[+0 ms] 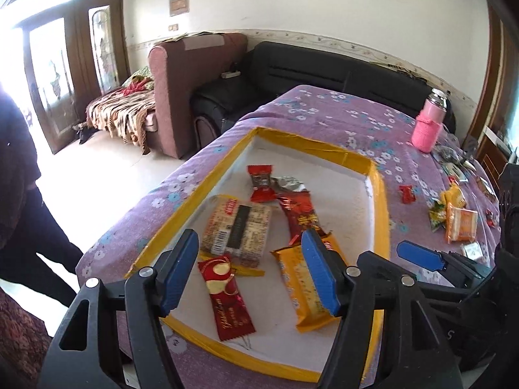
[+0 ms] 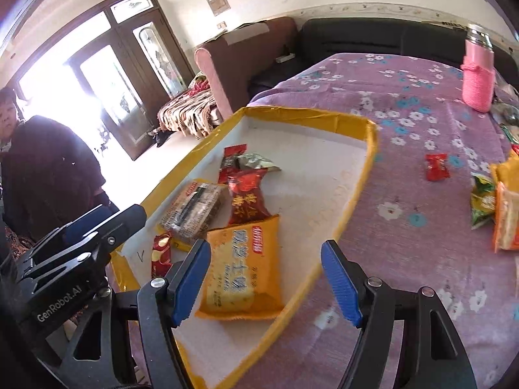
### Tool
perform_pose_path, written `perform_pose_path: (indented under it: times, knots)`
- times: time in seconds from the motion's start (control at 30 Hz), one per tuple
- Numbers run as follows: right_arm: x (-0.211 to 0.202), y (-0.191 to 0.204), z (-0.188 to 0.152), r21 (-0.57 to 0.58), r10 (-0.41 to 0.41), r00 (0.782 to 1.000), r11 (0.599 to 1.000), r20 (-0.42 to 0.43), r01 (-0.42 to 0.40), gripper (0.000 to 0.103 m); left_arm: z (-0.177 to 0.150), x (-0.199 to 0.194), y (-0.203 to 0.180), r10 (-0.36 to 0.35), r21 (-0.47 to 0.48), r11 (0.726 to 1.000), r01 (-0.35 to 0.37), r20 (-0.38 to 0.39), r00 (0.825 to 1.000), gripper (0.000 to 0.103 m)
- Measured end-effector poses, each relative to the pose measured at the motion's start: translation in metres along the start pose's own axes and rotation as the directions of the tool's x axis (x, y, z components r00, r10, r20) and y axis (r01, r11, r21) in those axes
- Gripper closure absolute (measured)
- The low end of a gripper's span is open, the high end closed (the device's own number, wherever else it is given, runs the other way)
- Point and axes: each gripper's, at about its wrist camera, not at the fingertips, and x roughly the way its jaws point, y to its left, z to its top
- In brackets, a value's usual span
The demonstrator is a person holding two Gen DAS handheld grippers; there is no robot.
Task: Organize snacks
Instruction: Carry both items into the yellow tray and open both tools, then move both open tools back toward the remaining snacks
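Observation:
A shallow white tray with a yellow taped rim (image 1: 379, 214) (image 2: 353, 194) lies on the purple flowered tablecloth. Inside lie several snacks: a yellow biscuit pack (image 1: 300, 291) (image 2: 241, 269), a brown cereal bar (image 1: 236, 227) (image 2: 193, 210), a long red bar (image 1: 227, 298), a dark red packet (image 1: 298, 214) (image 2: 246, 196) and a small red candy (image 1: 261, 183). My left gripper (image 1: 249, 275) is open and empty above the tray's near end. My right gripper (image 2: 267, 282) is open and empty over the tray's right rim. More snacks (image 1: 460, 223) (image 2: 501, 214) and a red candy (image 1: 407, 193) (image 2: 436, 167) lie loose on the cloth to the right.
A pink bottle (image 1: 428, 123) (image 2: 478, 74) stands at the table's far right. A black sofa (image 1: 324, 71) and a brown armchair (image 1: 181, 97) stand behind the table. A person in dark clothes (image 2: 48, 168) stands at the left.

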Motion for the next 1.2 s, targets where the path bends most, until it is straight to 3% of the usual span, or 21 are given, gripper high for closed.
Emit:
perform_pose_path:
  times: [0.27,0.47,0.6,0.73,0.97,1.07,1.2]
  knots:
    - [-0.033,-0.064,-0.011,0.1,-0.071,0.997,0.993,0.034,0.067,0.031,-0.002,-0.007,-0.028,-0.033,0.063,0.997,0.033,0.006,0.999,0.037]
    - [-0.07,-0.14,-0.022,0.222,-0.186,0.981,0.96,0.058,0.169,0.03,-0.005,-0.008,-0.05,-0.074,0.11,0.991,0.074,-0.006,0.997,0.037]
    - [-0.098,-0.192,-0.025,0.334,-0.255,0.963,0.918,0.083,0.214,0.03,-0.005,-0.013,-0.055,-0.164,0.099,0.982,0.163,0.0,0.986,0.037]
    - [-0.123,-0.238,-0.022,0.423,-0.337,0.935,0.867,0.11,0.263,0.028,-0.003,-0.015,-0.057,-0.282,0.061,0.958,0.282,-0.01,0.959,0.037]
    - [-0.112,-0.273,0.001,0.447,-0.364,0.927,0.846,0.087,0.29,0.028,-0.009,-0.016,-0.077,-0.308,0.09,0.946,0.312,-0.057,0.95,0.037]
    - [-0.101,-0.274,0.02,0.418,-0.403,0.911,0.845,0.09,0.333,0.028,-0.011,-0.017,-0.081,-0.313,0.099,0.943,0.319,-0.067,0.947,0.037]
    - [-0.073,-0.285,0.043,0.373,-0.475,0.88,0.819,0.013,0.436,0.03,-0.012,-0.019,-0.081,-0.321,0.095,0.94,0.327,-0.069,0.944,0.037]
